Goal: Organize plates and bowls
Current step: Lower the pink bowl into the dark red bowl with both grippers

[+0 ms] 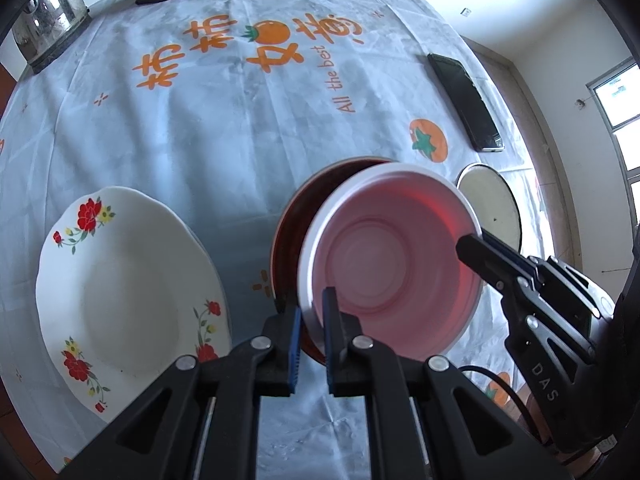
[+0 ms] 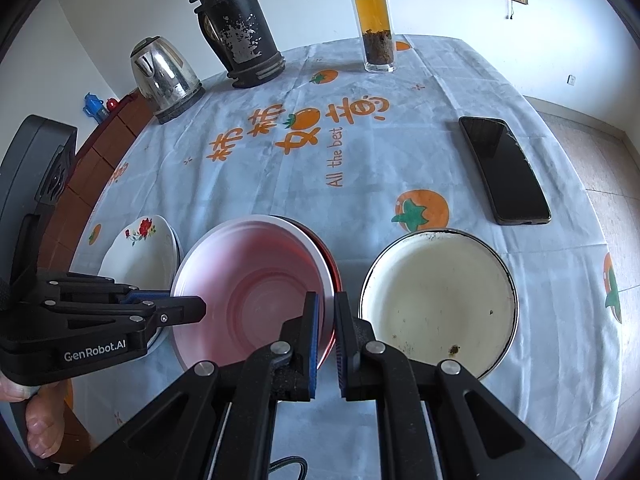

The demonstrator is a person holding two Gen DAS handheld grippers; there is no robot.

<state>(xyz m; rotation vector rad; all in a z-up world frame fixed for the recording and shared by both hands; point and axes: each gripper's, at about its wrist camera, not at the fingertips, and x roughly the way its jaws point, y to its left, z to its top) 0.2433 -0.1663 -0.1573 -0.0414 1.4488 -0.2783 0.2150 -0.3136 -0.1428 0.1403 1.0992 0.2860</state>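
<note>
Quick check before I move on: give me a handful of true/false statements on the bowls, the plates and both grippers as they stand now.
1. Both grippers grip the pink bowl, the left gripper and right gripper on opposite rims. True.
2. The pink bowl sits over a red bowl. True.
3. The floral plate lies between the pink bowl and the enamel dish. False: the pink bowl is in the middle.
4. The phone rests inside the enamel dish. False: it lies on the tablecloth beyond it.
</note>
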